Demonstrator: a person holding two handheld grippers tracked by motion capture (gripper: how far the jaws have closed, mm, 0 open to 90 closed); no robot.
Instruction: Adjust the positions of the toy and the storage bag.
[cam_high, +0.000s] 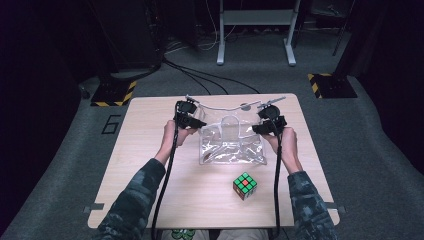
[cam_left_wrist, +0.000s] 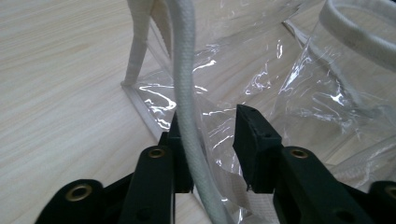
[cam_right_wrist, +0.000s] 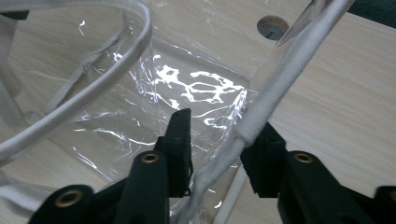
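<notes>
Pale wood-grain tabletop (cam_high: 150, 165), rounded corners, lying bare at 9 and 3 o'clock. Clear crinkled plastic bag (cam_high: 232, 145) sitting centre, woven white cord handles. Left tongs (cam_left_wrist: 208, 140) and right tongs (cam_right_wrist: 222, 140) each standing partly spread around a cord, not pinching. Glossy puzzle cube (cam_high: 245, 185) resting at 6 o'clock.
</notes>
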